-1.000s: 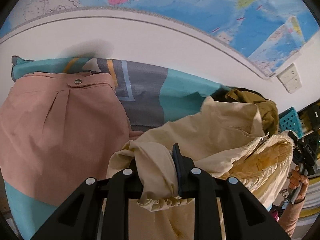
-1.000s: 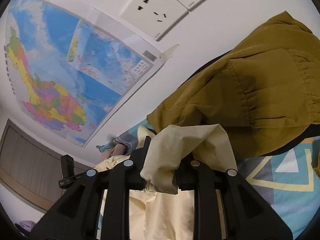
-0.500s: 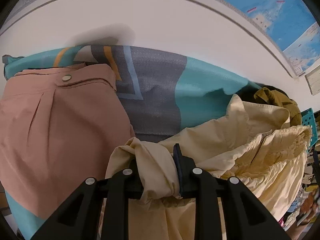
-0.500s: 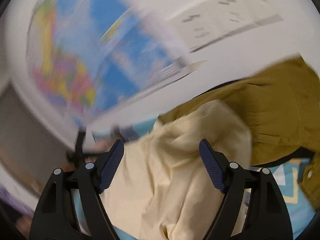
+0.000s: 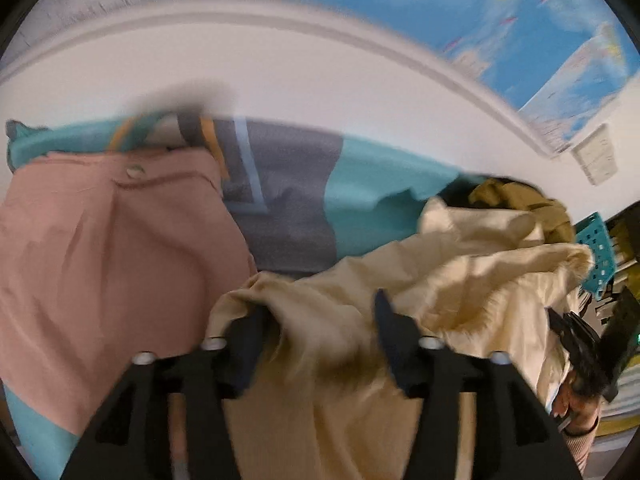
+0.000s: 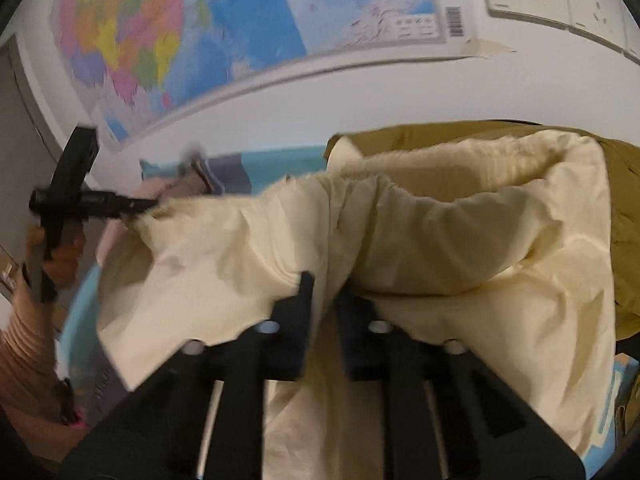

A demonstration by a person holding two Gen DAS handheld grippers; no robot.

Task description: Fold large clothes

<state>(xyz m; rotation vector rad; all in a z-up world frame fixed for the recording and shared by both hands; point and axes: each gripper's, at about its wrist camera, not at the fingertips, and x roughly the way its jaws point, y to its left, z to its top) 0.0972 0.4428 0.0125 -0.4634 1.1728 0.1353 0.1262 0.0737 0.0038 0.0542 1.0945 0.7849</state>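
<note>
My right gripper pinches a fold of the crumpled cream cotton garment at frame centre; my left gripper is opening, the cloth loose between its jaws. I should regrip a clean edge on the left and pull taut over the teal patterned bedsheet.
</note>
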